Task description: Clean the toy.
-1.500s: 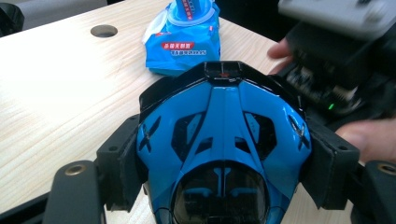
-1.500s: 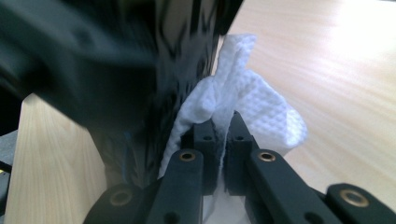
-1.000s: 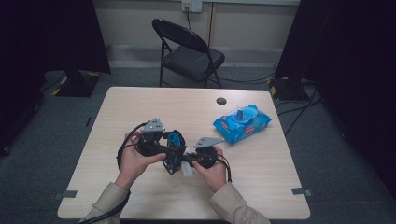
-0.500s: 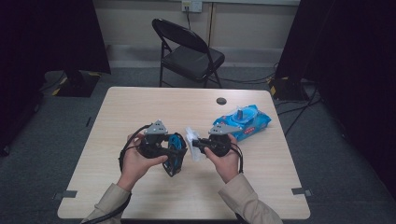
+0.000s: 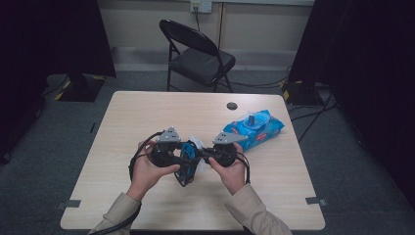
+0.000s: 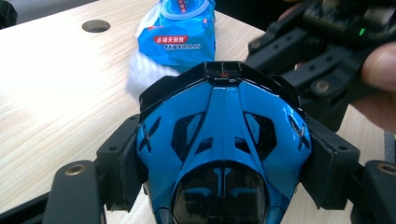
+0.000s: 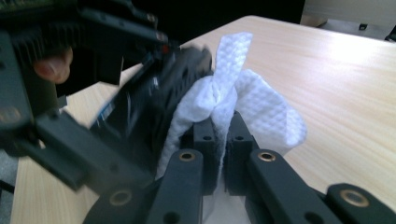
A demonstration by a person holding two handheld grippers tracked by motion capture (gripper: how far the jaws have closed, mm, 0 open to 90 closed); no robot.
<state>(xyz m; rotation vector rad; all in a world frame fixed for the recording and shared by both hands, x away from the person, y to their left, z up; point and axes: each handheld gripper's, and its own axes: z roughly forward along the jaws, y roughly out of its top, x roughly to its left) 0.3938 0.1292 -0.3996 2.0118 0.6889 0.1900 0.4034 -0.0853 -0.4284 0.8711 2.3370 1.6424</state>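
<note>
Now my left tool (image 5: 182, 155) clamps the blue toy car (image 6: 223, 140) while my right tool (image 7: 219, 133) pinches the white wipe (image 7: 233, 100) beside it; I'd rub with light, short strokes, keeping the car steady.

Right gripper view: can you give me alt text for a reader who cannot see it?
The right gripper pinches a white wet wipe between its shut black jaws, the wipe bunched and standing up above them. Beside it on the left, blurred, the left gripper holds a dark blue-and-black object above the light wooden table.
</note>
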